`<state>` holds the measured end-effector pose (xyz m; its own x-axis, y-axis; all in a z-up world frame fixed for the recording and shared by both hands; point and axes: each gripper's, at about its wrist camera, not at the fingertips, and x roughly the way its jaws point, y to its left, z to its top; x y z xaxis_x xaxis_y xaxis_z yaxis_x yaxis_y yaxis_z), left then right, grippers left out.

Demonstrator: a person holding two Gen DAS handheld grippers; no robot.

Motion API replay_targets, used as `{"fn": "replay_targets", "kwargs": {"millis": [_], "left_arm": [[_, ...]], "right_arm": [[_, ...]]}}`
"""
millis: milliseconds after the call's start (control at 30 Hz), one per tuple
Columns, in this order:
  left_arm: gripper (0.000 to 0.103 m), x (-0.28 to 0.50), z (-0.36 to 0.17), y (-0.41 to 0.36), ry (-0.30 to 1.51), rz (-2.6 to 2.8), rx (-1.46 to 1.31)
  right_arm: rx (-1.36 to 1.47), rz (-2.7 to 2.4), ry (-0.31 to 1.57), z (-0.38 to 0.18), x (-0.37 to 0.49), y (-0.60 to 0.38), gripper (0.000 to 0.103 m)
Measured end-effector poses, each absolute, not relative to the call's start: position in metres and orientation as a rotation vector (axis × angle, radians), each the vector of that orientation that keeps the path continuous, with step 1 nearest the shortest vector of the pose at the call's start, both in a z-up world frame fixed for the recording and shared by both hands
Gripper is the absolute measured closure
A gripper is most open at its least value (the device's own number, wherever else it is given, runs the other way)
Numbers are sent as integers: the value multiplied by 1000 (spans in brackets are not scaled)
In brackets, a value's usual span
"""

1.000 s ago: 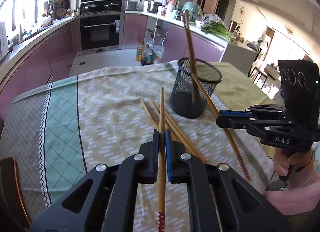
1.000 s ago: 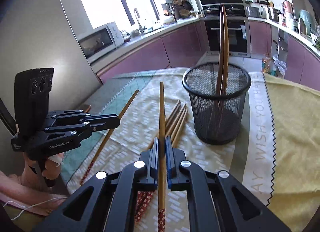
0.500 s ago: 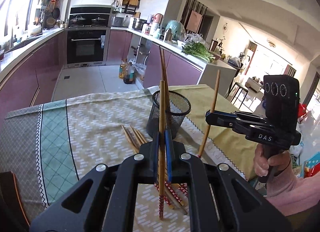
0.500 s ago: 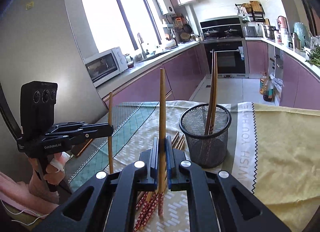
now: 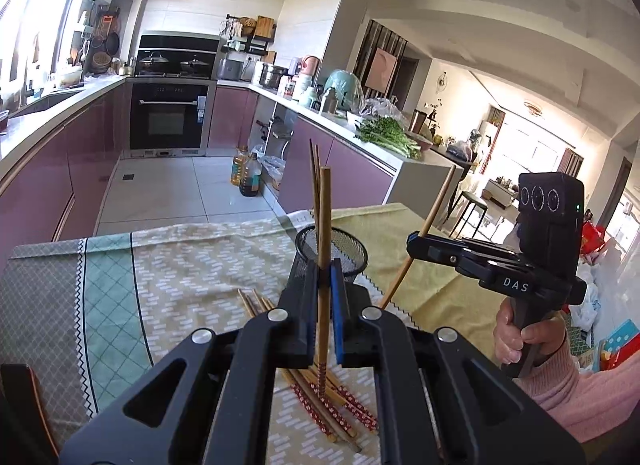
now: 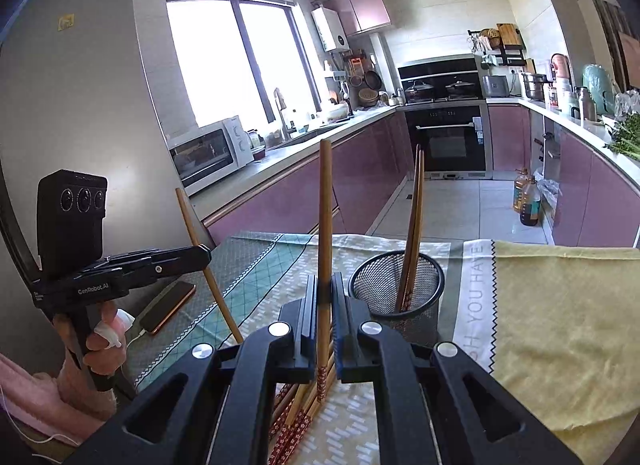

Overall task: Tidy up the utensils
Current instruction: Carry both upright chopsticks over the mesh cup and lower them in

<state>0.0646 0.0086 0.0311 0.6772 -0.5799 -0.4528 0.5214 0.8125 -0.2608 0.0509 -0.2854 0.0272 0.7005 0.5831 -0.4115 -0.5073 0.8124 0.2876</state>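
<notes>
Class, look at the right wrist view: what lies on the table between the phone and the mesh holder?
Between the phone and the mesh holder lies only patterned tablecloth; the two held chopsticks cross above it. The right wrist view shows this.

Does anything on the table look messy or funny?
Yes. A bunch of chopsticks lies scattered on the tablecloth beside the mesh cup, which holds only two chopsticks.

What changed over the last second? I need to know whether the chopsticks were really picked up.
Both were lifted: the left gripper raised its chopstick off the table to near upright, and the right gripper did the same with its chopstick. Both stayed clamped. The mesh holder, its two chopsticks and the loose pile stayed put.
</notes>
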Motion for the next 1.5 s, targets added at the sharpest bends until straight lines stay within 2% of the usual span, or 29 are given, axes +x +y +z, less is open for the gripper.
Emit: {"fn": "replay_targets", "kwargs": {"millis": [900, 1500], "left_arm": [[96, 104, 89, -23, 424, -637, -101], [96, 112, 103, -41, 380, -645, -61]], "right_arm": [[112, 556, 374, 82, 70, -304, 97], [90, 513, 359, 88, 93, -301, 97]]}}
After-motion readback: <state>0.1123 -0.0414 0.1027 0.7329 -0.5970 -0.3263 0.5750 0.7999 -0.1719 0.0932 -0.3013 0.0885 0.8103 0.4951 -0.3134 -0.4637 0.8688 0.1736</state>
